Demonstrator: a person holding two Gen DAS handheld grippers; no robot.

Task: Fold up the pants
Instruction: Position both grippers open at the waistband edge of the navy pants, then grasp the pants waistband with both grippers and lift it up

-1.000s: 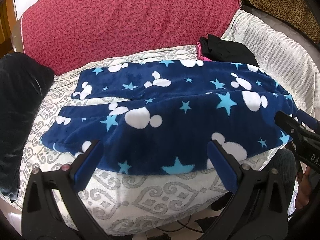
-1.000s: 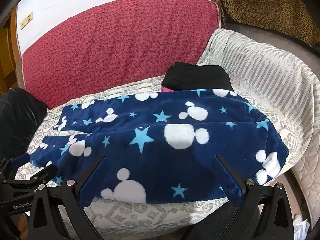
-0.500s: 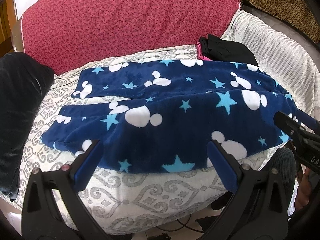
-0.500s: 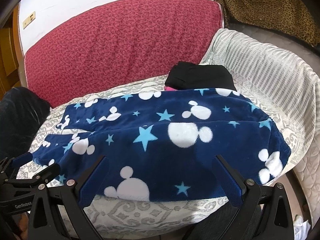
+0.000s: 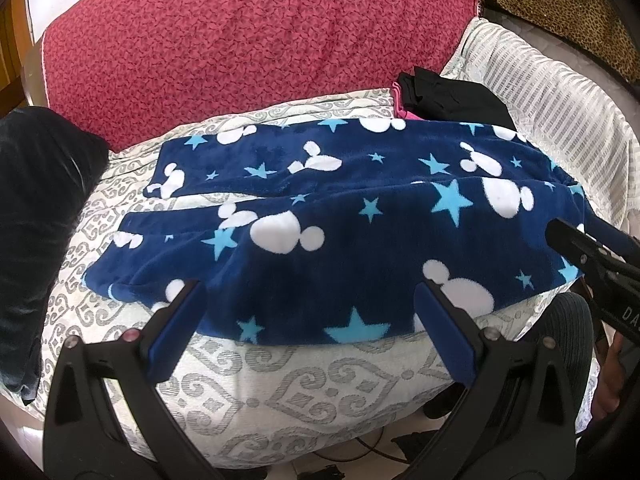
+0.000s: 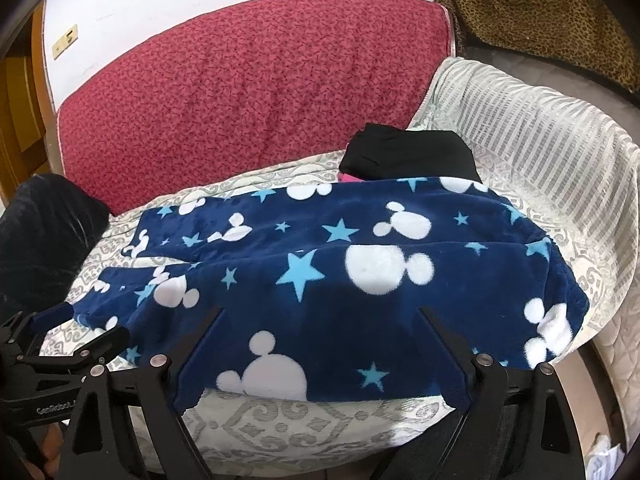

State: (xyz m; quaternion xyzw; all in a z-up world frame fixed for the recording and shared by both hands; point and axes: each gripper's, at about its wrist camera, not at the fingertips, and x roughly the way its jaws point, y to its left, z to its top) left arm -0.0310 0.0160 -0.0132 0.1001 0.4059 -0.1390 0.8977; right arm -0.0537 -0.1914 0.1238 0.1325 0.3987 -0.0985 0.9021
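Navy fleece pants (image 5: 340,224) with white mouse heads and blue stars lie spread across a cream patterned cushion (image 5: 280,384). Both legs point left and the waist is at the right. They also show in the right wrist view (image 6: 328,292). My left gripper (image 5: 308,320) is open and empty, its jaws wide apart at the near hem of the pants. My right gripper (image 6: 320,348) is open and empty, hovering over the near edge toward the waist. Each gripper shows at the side of the other's view: the right one (image 5: 592,256) and the left one (image 6: 64,344).
A red patterned backrest (image 5: 248,40) stands behind the cushion. A folded black garment over something pink (image 5: 448,96) lies at the back right, touching the pants. A dark cushion (image 5: 36,208) is on the left. A striped cream cover (image 6: 532,128) drapes the right side.
Both grippers have crept slightly forward toward the pants' near edge. Both stay open. The pants have not moved.
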